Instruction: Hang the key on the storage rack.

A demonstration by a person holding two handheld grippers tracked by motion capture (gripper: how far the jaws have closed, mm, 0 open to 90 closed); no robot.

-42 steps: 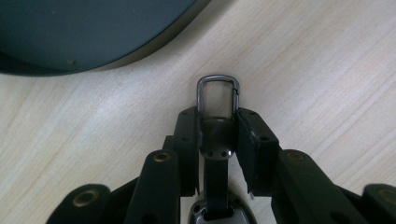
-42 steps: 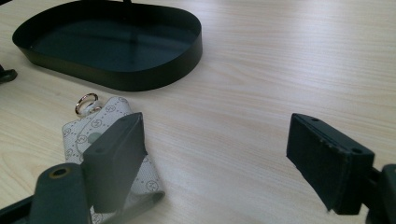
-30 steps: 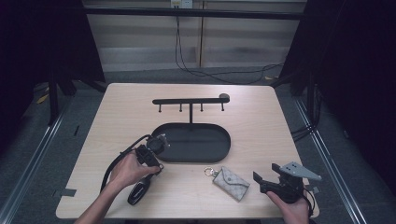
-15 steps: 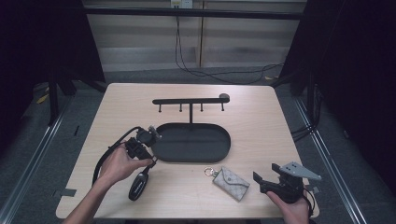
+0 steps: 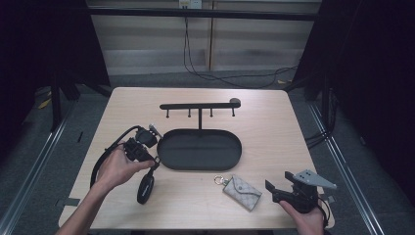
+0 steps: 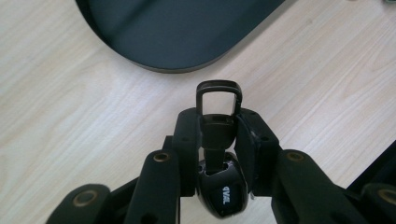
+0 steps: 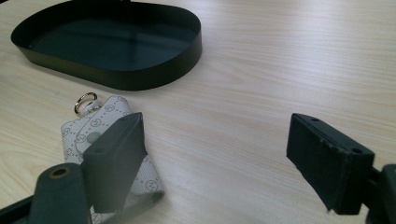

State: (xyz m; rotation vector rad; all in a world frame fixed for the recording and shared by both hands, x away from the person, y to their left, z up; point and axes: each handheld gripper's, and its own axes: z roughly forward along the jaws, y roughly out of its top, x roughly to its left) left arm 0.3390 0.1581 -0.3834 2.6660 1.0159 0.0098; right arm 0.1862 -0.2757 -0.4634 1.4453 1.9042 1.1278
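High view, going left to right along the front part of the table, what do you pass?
Left gripper with a car key → black oval tray → patterned key pouch → right gripper.

Left tool clamped shut; right tool jaws spread.

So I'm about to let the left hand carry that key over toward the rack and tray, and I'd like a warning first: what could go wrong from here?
The left gripper pinches the car key only around its narrow neck, with the heavy fob hanging behind the jaws, so it could pivot or slip out. The black tray lies just ahead, and its rim might catch the key's loop. The right gripper sits open beside the patterned key pouch and could nudge it.
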